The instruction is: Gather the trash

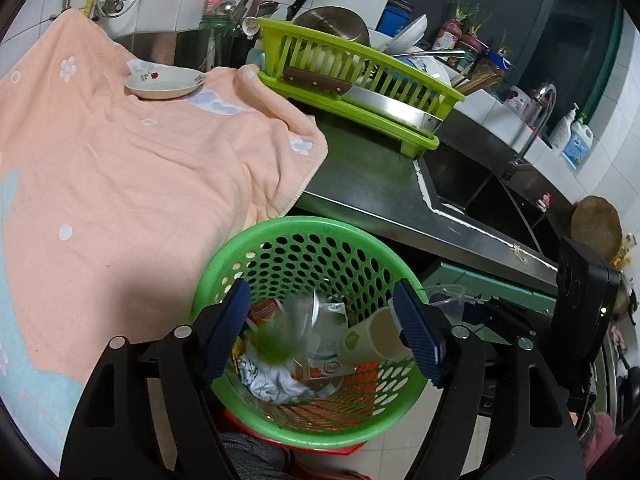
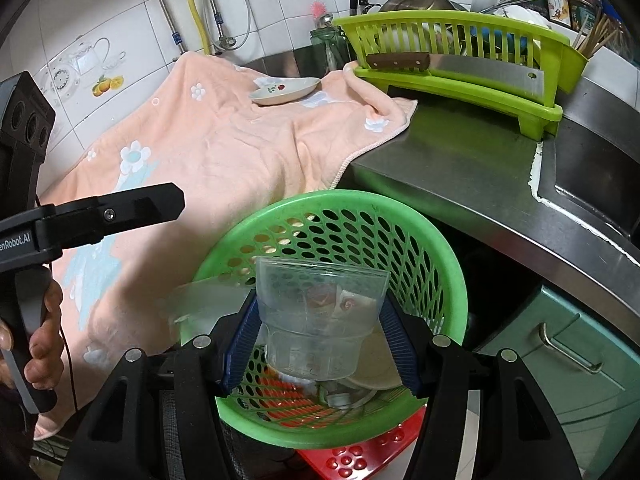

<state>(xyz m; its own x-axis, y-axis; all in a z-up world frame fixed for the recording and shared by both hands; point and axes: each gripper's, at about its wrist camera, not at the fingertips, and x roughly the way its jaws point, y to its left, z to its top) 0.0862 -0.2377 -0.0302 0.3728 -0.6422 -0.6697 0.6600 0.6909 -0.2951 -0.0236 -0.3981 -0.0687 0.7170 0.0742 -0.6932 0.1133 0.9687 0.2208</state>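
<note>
The right hand-held gripper (image 2: 322, 338) pinches a clear plastic cup (image 2: 320, 312) over the green basket (image 2: 400, 216). The left hand-held gripper (image 1: 328, 336) is spread; a blurred object (image 1: 288, 332) at 12 o'clock between its pads is unreadable.

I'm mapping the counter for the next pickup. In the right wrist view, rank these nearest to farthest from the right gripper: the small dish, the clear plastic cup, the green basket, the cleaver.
1. clear plastic cup, between the right gripper's pads.
2. green basket, directly below.
3. small dish, on the peach towel, back left.
4. cleaver, on the dish rack, back right; close to the dish's range.
</note>
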